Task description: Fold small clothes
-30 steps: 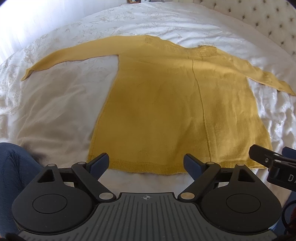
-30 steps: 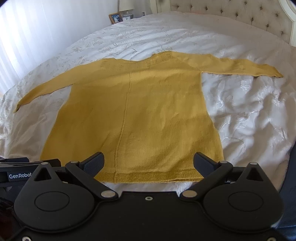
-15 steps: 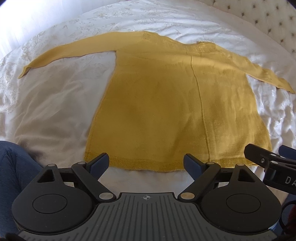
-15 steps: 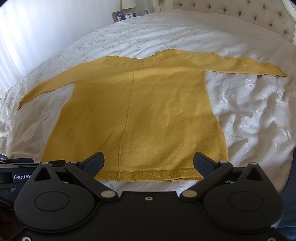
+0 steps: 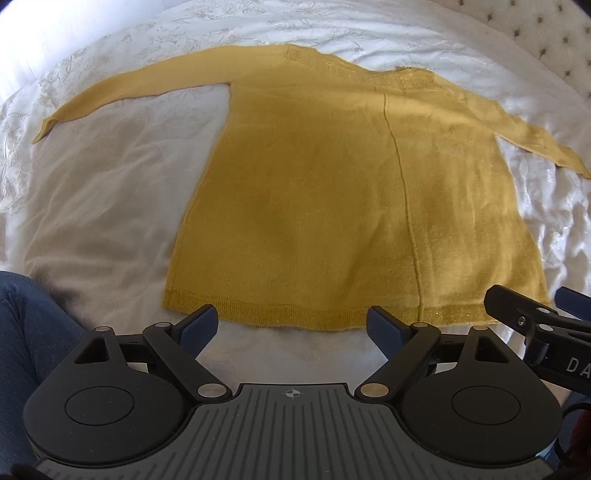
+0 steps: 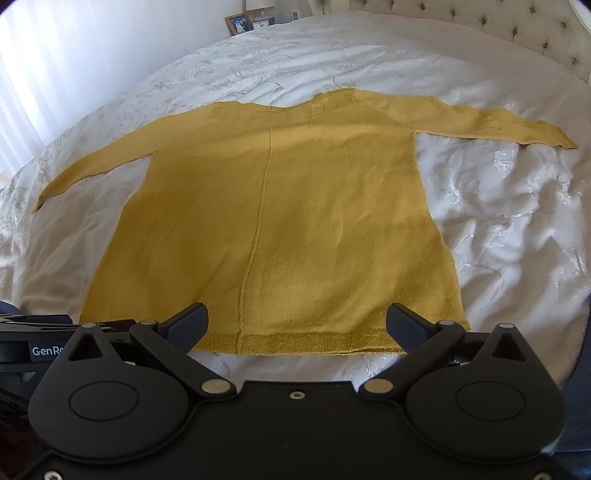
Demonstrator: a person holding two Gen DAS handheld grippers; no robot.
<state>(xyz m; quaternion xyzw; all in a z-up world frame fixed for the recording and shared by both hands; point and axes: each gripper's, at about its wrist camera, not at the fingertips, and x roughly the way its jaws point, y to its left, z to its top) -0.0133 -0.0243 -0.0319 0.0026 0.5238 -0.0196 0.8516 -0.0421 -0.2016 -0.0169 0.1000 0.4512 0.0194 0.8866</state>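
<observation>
Yellow sweater [image 5: 332,192] lies flat on white bedspread [image 5: 110,206], both sleeves spread out, hem nearest. Far right sleeve end cut off by left-wrist frame edge; fully visible in right-wrist view. Left gripper [image 5: 291,326] hovers just short of hem, fingers wide, nothing between them. Right gripper [image 6: 297,326] near hem too, fingers wide, empty; fingertips overlap hem in picture, contact unclear. Tufted headboard [image 6: 517,33] far right, partly cut off. Blue-clad leg [image 5: 29,332] at near left edge.
</observation>
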